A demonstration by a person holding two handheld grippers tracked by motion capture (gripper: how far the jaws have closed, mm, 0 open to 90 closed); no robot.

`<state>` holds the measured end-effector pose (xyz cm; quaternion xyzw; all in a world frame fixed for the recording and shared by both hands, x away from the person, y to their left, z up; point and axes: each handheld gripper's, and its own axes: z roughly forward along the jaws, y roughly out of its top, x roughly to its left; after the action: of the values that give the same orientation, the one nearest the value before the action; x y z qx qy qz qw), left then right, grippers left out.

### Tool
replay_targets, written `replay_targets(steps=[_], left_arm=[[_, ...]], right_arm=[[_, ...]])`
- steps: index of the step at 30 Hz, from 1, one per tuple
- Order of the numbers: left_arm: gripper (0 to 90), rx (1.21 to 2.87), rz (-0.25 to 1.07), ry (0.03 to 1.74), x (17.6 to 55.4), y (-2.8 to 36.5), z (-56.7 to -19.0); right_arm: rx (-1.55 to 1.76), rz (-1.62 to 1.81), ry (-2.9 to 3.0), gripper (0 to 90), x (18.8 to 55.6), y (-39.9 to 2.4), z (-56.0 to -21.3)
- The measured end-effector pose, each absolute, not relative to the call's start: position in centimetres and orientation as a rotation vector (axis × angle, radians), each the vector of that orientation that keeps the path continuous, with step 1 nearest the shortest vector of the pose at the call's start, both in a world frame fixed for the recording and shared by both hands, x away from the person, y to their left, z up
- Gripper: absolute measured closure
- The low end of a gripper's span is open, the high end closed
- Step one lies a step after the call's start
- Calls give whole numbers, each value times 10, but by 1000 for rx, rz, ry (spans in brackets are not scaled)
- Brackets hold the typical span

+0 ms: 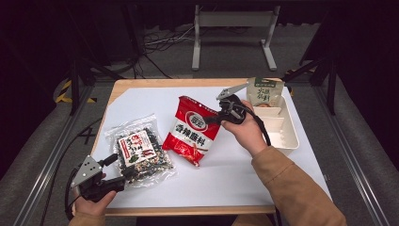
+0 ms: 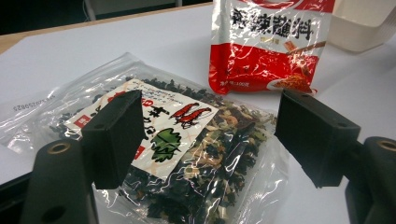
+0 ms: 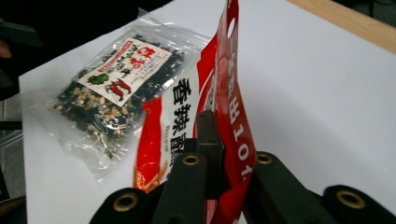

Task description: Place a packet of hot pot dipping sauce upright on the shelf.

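A red seasoning packet (image 1: 190, 132) is lifted by its right edge above the white mat, with my right gripper (image 1: 210, 119) shut on that edge. In the right gripper view the black jaws (image 3: 219, 140) pinch the packet's red rim (image 3: 233, 93), which stands upright. A clear bag of dark dried seaweed mix (image 1: 141, 150) lies flat at the left. My left gripper (image 1: 118, 172) rests at that bag's near left corner. Its jaws (image 2: 210, 121) stand wide open over the bag (image 2: 187, 154), with the pads not pressing on it.
A white divided tray (image 1: 288, 136) sits at the table's right edge, with a green-and-white snack packet (image 1: 265, 92) propped in its far end. The red packet (image 2: 266, 51) and the tray (image 2: 359, 23) lie beyond the left gripper. The seaweed bag (image 3: 112, 88) lies behind the right gripper's jaws.
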<state>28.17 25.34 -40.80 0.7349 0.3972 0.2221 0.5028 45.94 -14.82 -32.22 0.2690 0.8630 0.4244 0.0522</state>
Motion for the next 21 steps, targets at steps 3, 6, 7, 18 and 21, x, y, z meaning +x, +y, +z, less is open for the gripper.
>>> replay_targets(steps=[3,6,7,18,21], left_arm=[[242,1774,538,960,282,253,-408],[242,1774,536,959,281,253,-408],[242,1773,538,960,281,253,-408],[242,1773,539,960,282,253,-408],[242,1774,539,960,282,253,-408]], right_arm=[[754,1303,2630,887,453,-145,-313],[660,1288,2635,887,443,-139,-301],[638,1277,2635,887,440,-138,-299],[495,1167,2629,887,425,-134,-281],[490,1152,2629,887,424,-136,-277]])
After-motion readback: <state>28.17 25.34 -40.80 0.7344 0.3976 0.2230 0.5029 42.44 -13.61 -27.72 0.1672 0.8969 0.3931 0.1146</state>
